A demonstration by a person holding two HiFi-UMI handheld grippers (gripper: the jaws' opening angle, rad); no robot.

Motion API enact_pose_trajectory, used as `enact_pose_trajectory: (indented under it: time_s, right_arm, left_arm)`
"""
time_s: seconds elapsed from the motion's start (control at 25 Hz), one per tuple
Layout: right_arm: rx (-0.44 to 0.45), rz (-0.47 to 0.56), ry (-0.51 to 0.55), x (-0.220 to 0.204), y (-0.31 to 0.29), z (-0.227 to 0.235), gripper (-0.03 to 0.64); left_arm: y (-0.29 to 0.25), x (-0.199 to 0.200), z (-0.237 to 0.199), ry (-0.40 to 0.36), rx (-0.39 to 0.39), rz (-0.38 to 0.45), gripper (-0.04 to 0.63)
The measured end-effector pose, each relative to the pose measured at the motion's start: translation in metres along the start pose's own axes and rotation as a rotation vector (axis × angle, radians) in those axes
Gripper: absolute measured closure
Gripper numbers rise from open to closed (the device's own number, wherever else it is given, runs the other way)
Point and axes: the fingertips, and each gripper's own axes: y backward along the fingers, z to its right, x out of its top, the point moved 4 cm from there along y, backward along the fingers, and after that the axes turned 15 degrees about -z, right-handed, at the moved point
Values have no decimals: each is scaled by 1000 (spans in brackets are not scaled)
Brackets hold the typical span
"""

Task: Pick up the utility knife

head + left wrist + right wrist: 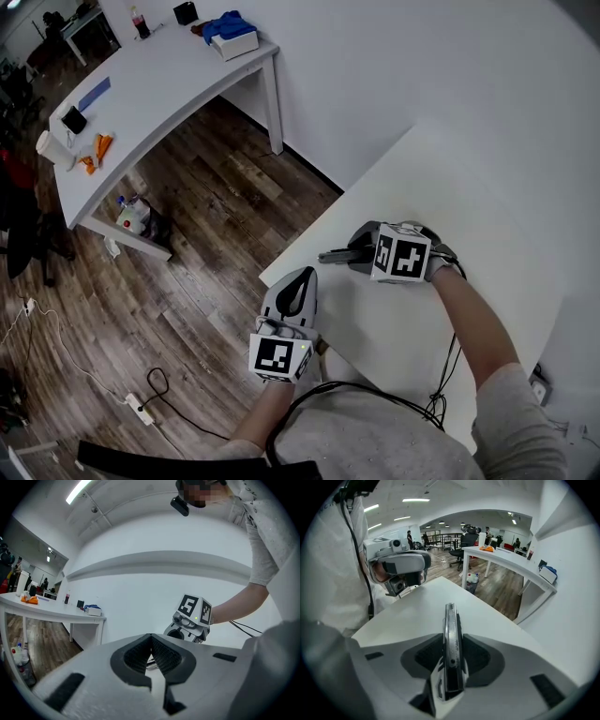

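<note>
Closest in, the left tongs [151, 641] are pressed together at their tips with nothing between them, at the near edge of the white counter [450, 178]. In the head view their rear is cut off behind their own marker cube. Just beyond, the right tongs [451, 643] pinch the utility knife [450, 618], with a pad against each of its flat sides. The knife's back end is buried between the pads. In the head view the right tongs' cube covers the grip, so only the front part of the knife shows there, sticking out toward the counter's left edge. It stands on its narrow edge, its long axis in line with the tongs and pointing away from them over the counter top. Whether its tip touches the surface I cannot tell. Farther off, across the wooden floor [216, 197], the far counter [169, 84] carries a white box [236, 45] with a blue cloth [228, 24] lying on top. It also carries a small black container [186, 12] whose inside cannot be seen. Under that counter a cluster of bottles [134, 214] is too small to make out further.
</note>
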Motion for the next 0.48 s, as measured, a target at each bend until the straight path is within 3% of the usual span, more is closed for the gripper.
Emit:
enact_pose_trajectory:
  time_s: [0.24, 0.48]
  right_arm:
    - [-19, 15, -32, -3, 5, -2, 486]
    - [-34, 114, -177, -15, 29, 1, 486]
  left_arm:
    - [5, 5, -3, 1, 12, 3, 589]
    - [5, 23, 0, -2, 11, 6, 589]
